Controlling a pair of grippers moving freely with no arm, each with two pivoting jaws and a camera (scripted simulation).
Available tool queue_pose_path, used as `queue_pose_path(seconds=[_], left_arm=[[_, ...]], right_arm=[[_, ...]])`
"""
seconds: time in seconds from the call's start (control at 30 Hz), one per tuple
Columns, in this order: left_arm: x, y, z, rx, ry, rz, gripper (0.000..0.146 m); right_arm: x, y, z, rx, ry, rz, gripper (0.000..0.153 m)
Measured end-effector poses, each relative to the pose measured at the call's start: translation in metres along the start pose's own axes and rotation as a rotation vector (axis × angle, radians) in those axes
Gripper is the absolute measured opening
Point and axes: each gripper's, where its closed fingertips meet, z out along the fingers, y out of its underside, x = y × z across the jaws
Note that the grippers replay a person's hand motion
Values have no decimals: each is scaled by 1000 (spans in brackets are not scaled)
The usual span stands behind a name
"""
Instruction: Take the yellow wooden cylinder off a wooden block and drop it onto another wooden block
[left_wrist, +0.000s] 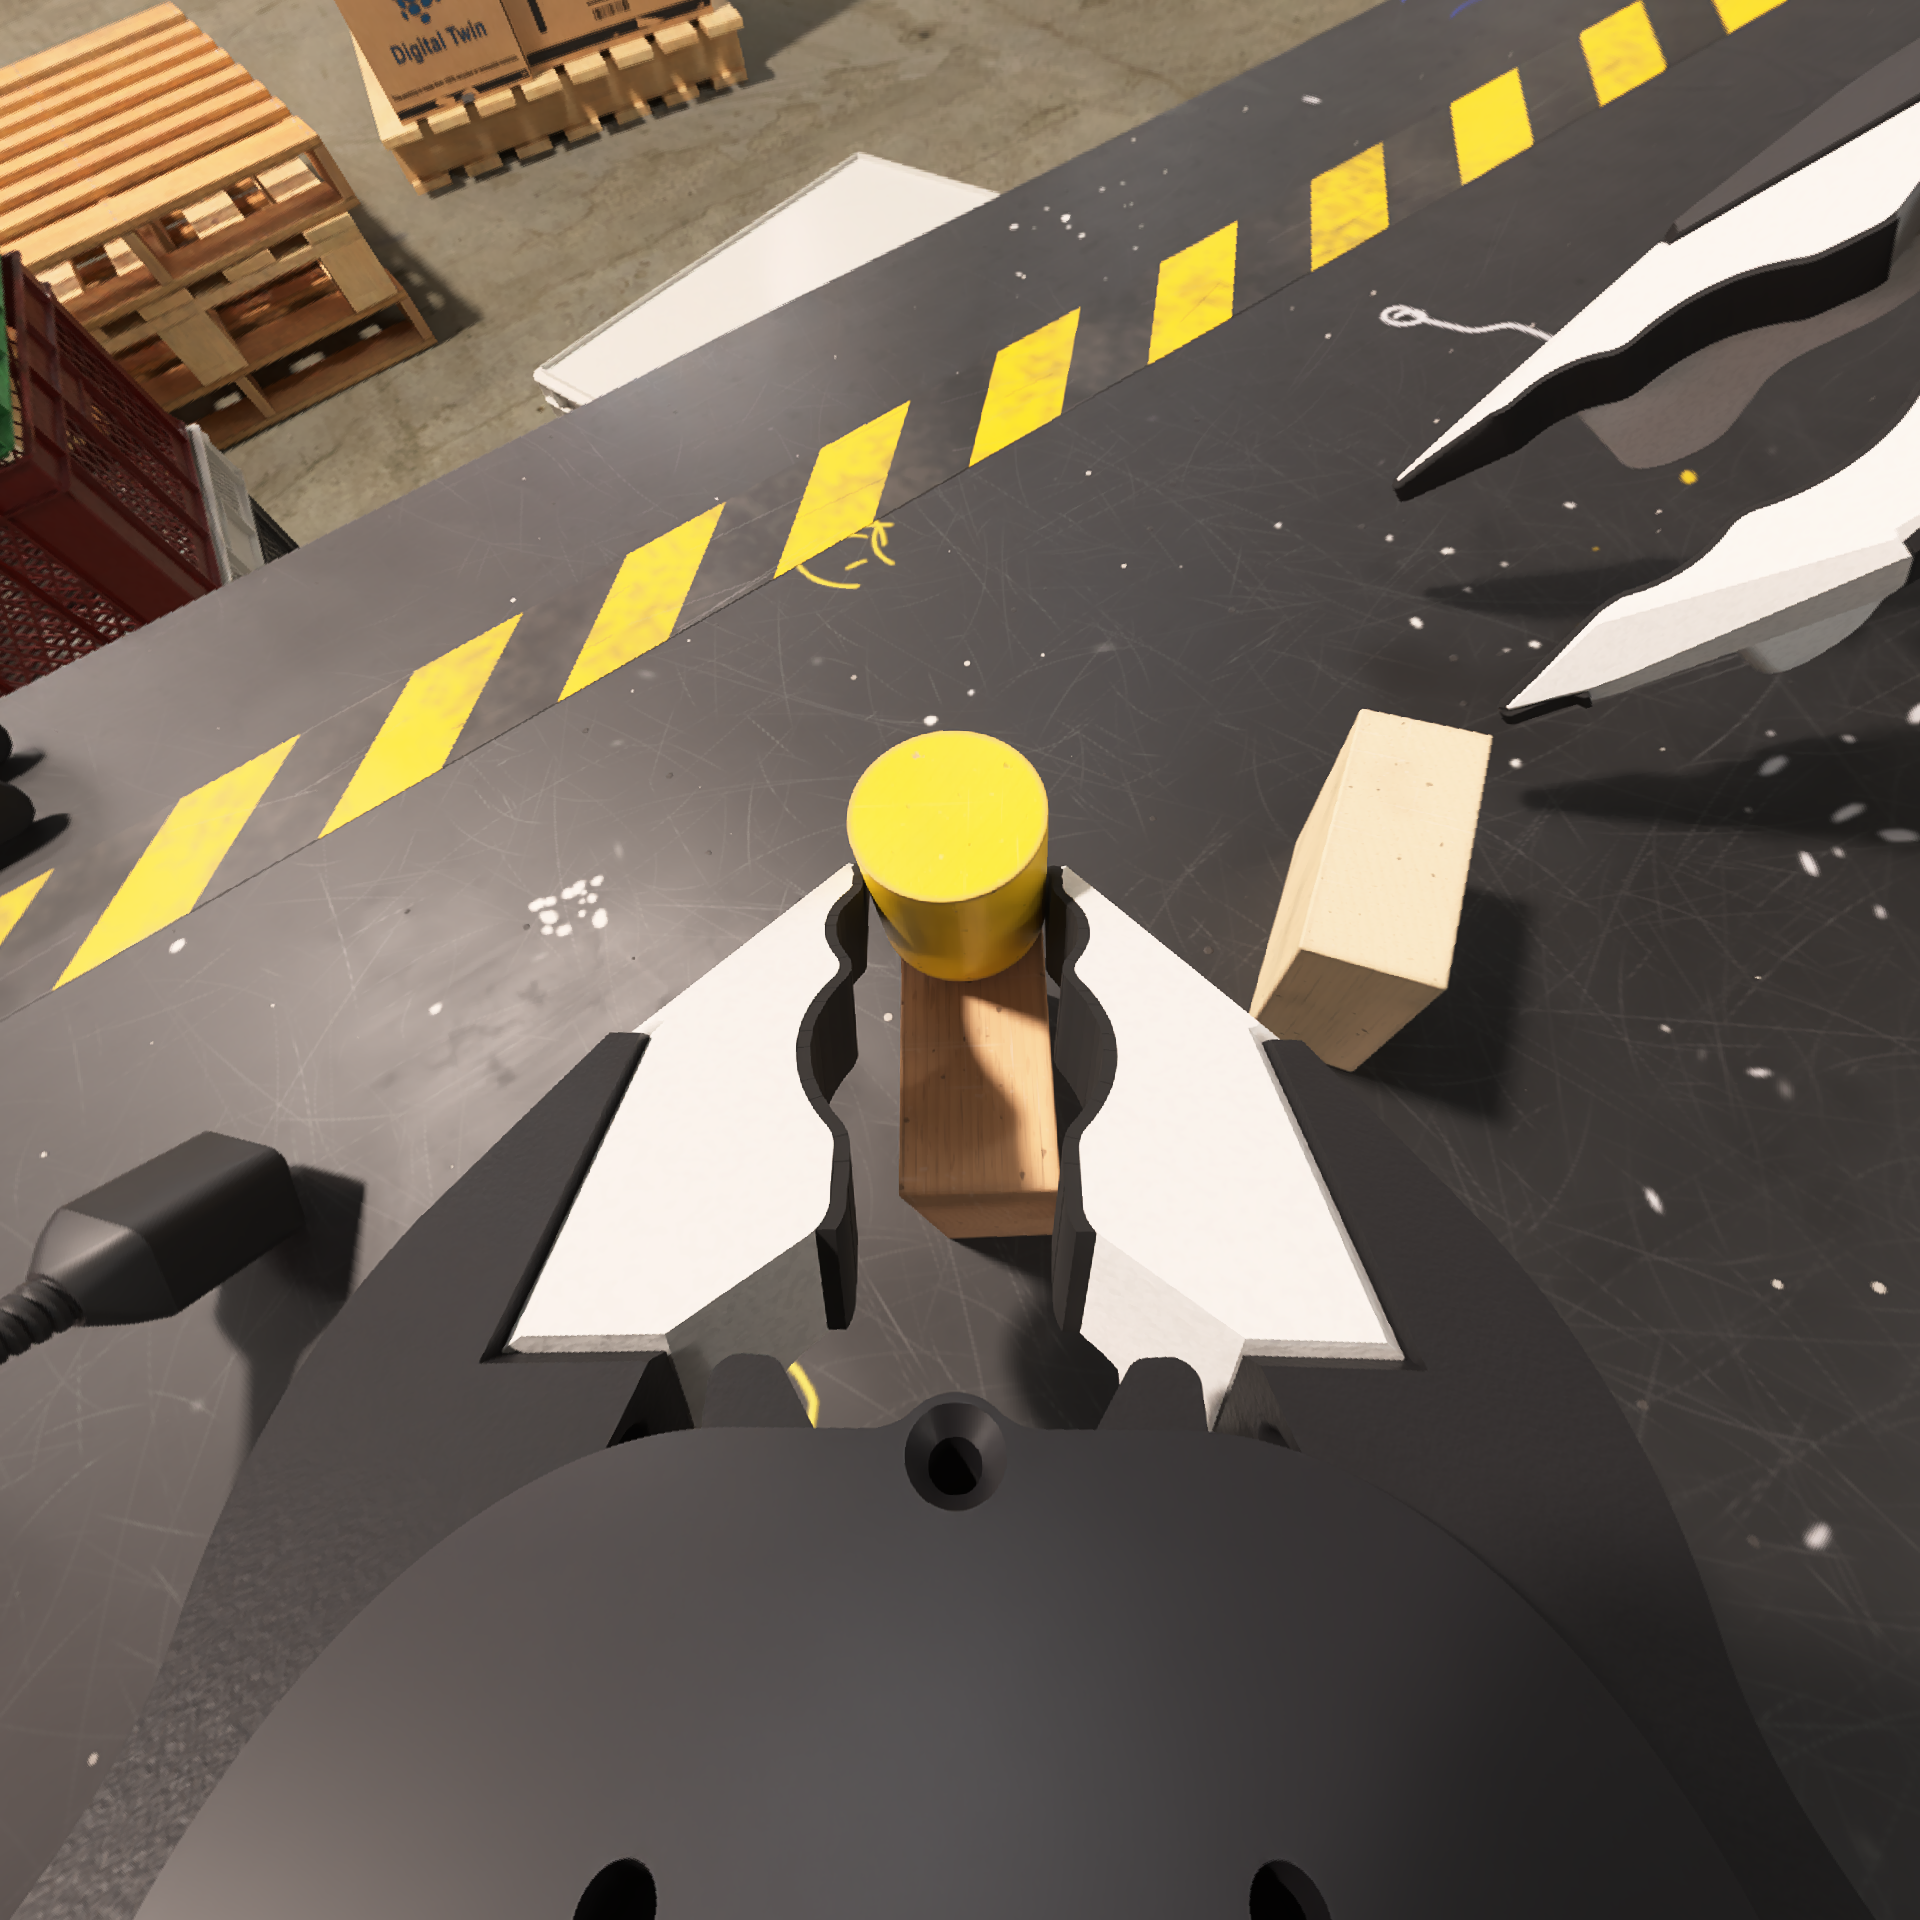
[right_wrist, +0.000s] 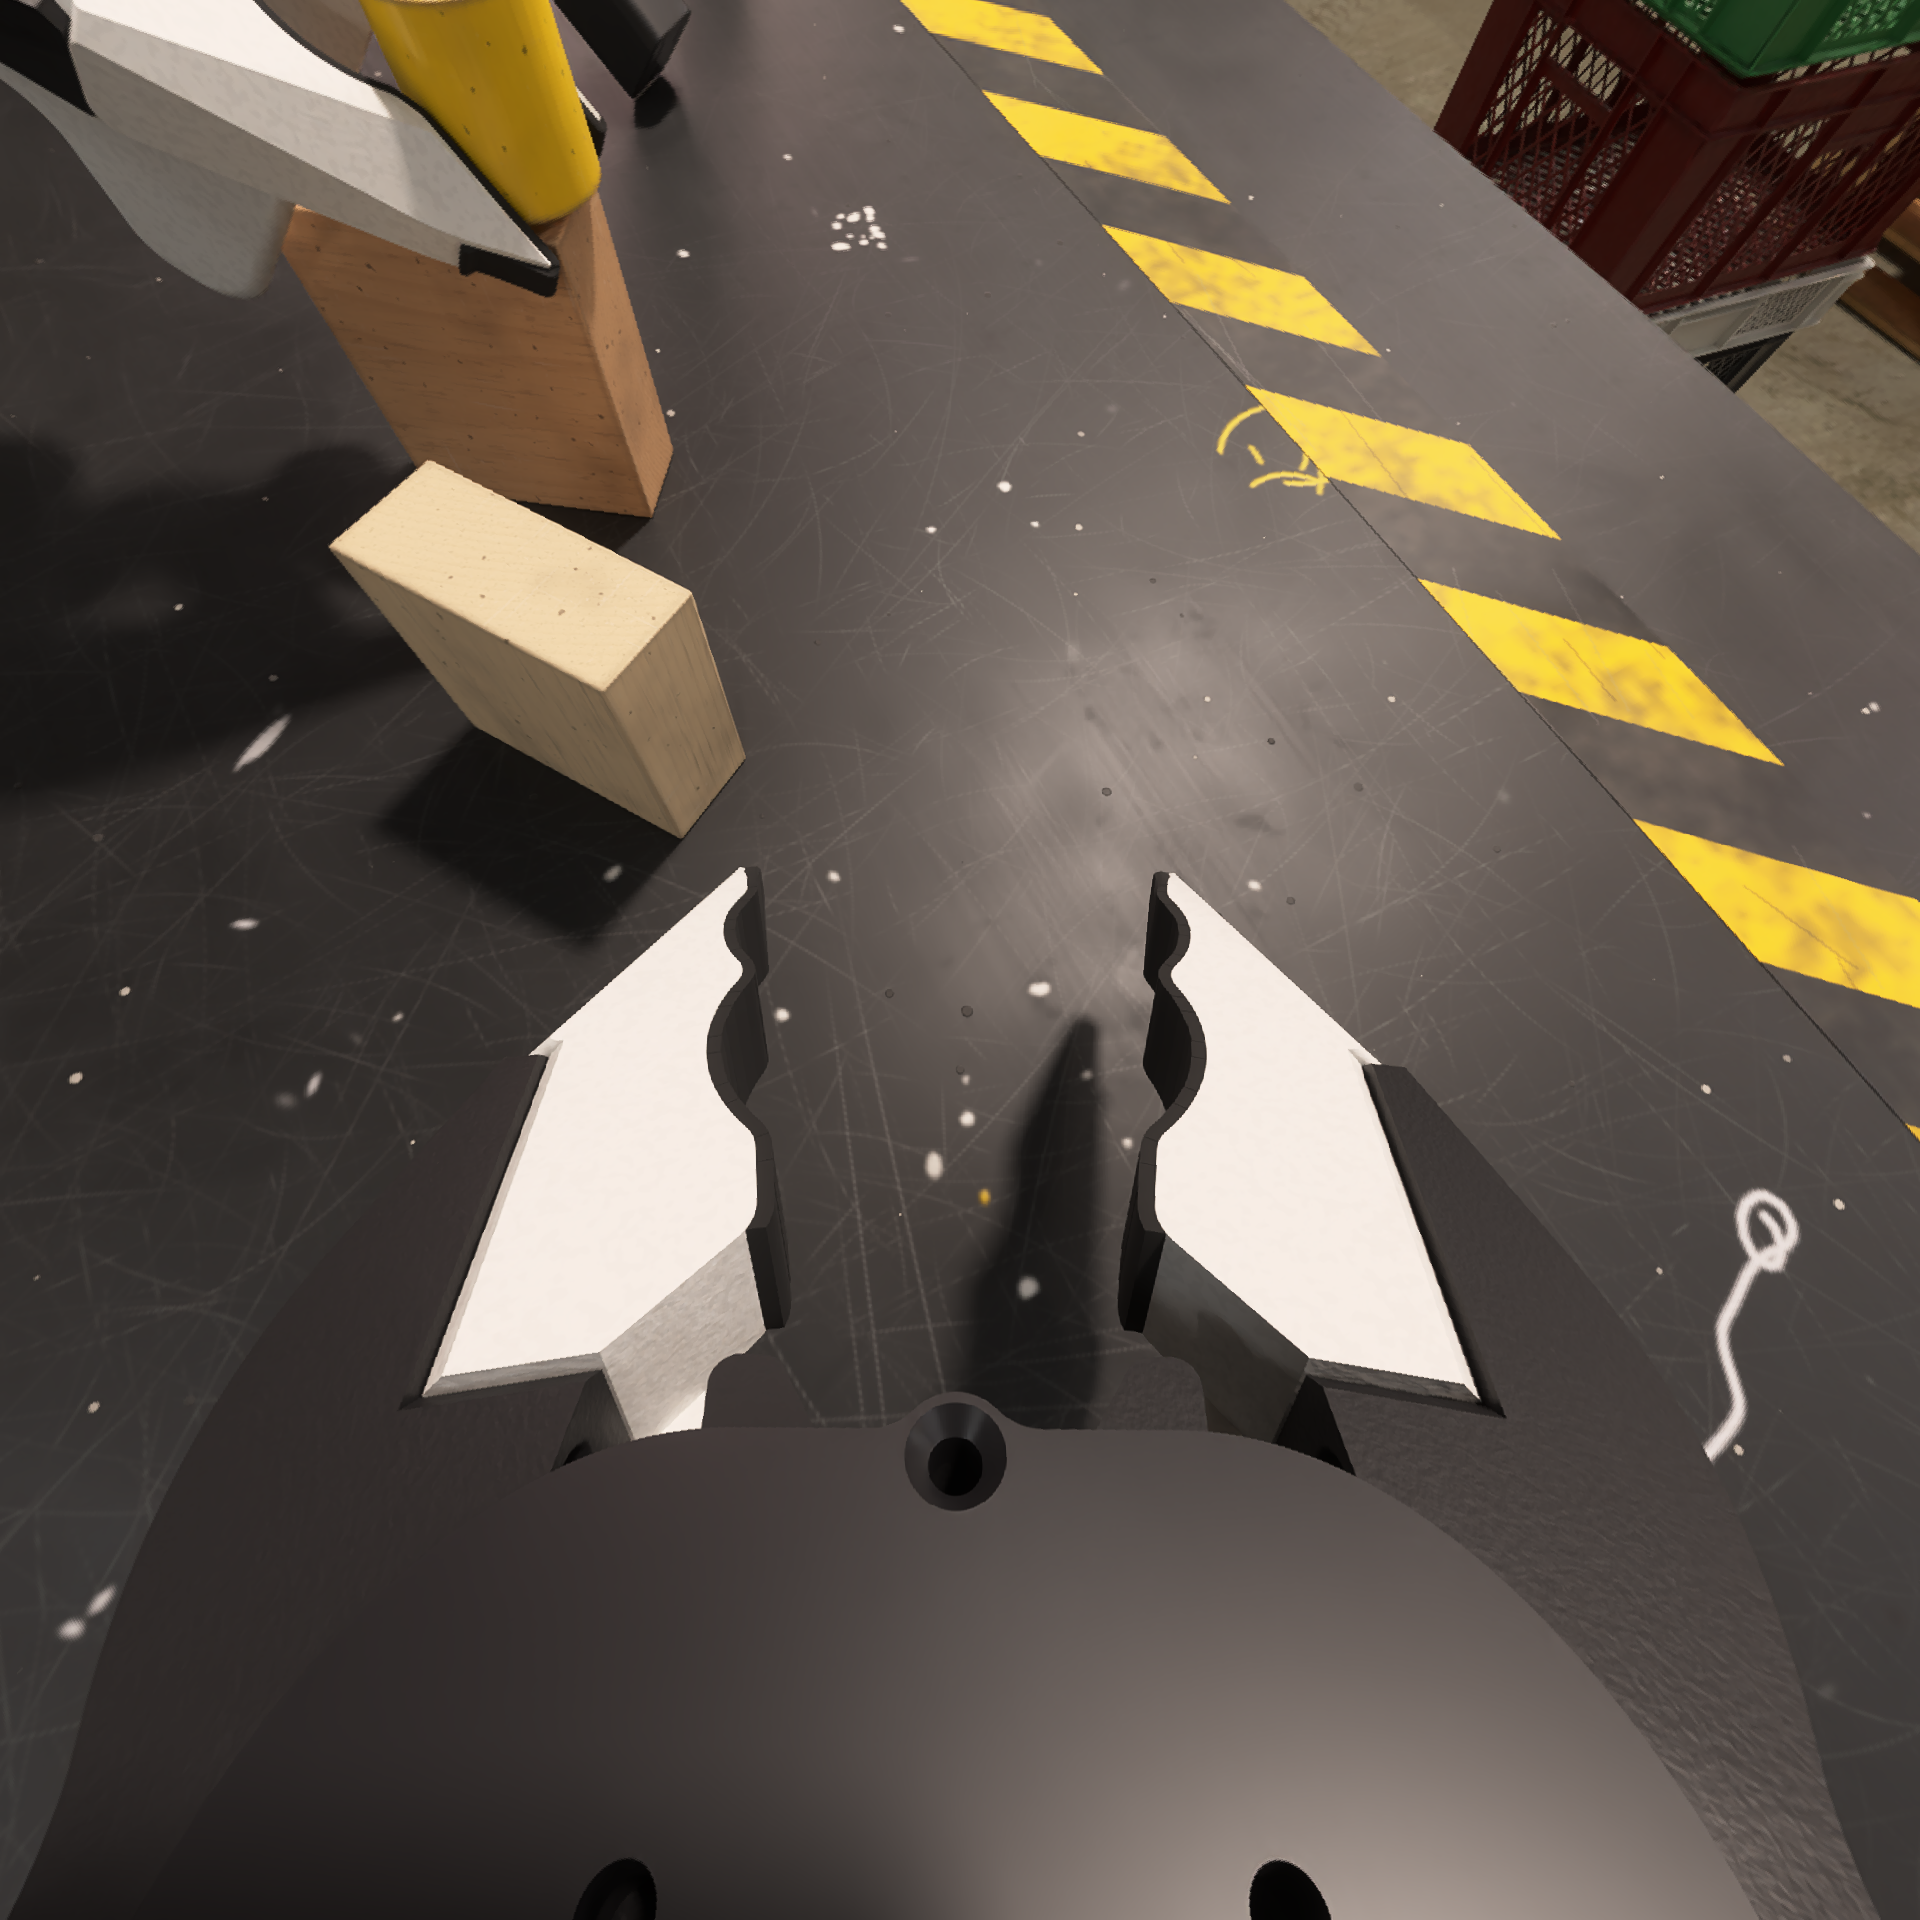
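Observation:
The yellow wooden cylinder (left_wrist: 945, 831) stands upright on the far end of a brown wooden block (left_wrist: 977, 1101). My left gripper (left_wrist: 958, 883) is shut on the cylinder, one fingertip on each side of it, with the brown block below between the fingers. A pale wooden block (left_wrist: 1361, 894) lies tilted just to the right of it. The right wrist view shows the cylinder (right_wrist: 488, 94), the brown block (right_wrist: 488, 384), the pale block (right_wrist: 551, 644) and a left finger (right_wrist: 312, 135). My right gripper (right_wrist: 956, 883) is open and empty over bare table; it also shows in the left wrist view (left_wrist: 1460, 597).
A yellow-and-black striped band (left_wrist: 644, 603) runs along the dark table beyond the blocks. A black plug with a cable (left_wrist: 166, 1226) lies at the left. Off the table are wooden pallets (left_wrist: 177, 229), a dark red crate (right_wrist: 1683, 156) and a white board (left_wrist: 769, 270).

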Motion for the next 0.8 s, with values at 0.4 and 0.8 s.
queue_pose_path(seconds=[0.4,0.8], left_arm=[[7,-5,-17,43,4,5,34],[2,-4,-23,36,-48,59,69]], right_arm=[[13,10,-23,-26,4,39,71],[44,8,-88,9,188,-66,62]])
